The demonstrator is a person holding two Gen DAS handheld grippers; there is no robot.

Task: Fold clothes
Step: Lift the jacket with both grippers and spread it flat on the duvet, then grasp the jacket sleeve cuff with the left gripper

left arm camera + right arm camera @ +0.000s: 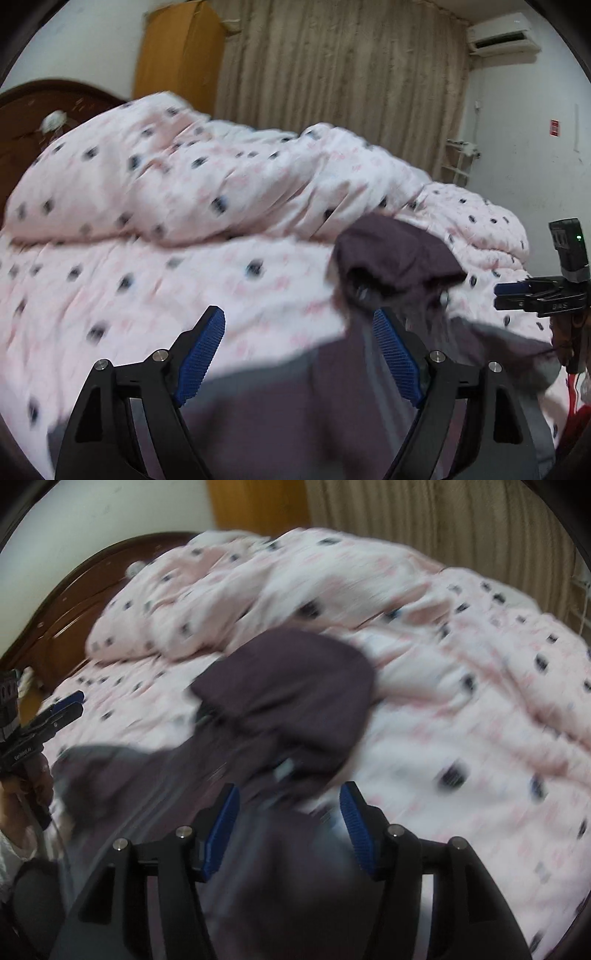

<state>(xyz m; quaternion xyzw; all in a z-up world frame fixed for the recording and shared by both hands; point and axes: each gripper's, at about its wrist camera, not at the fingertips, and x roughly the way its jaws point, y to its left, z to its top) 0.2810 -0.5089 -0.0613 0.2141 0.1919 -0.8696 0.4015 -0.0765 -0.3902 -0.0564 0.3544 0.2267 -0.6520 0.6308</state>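
A dark purple and grey hooded jacket (399,254) lies crumpled on the pink patterned quilt (184,277); it also shows in the right wrist view (288,686). My left gripper (299,325) is open above the jacket's near part, nothing between its blue pads (201,354). My right gripper (290,801) is open over the jacket, its pads (221,834) apart. The right gripper appears in the left wrist view (517,295) and looks nearly closed from the side. The left gripper appears in the right wrist view (62,709). Both views are motion-blurred.
The quilt (461,701) is heaped toward the dark wooden headboard (26,107). Beige curtains (332,66) and an orange cabinet (177,51) stand behind the bed. A white wall with an air conditioner (502,35) is at right.
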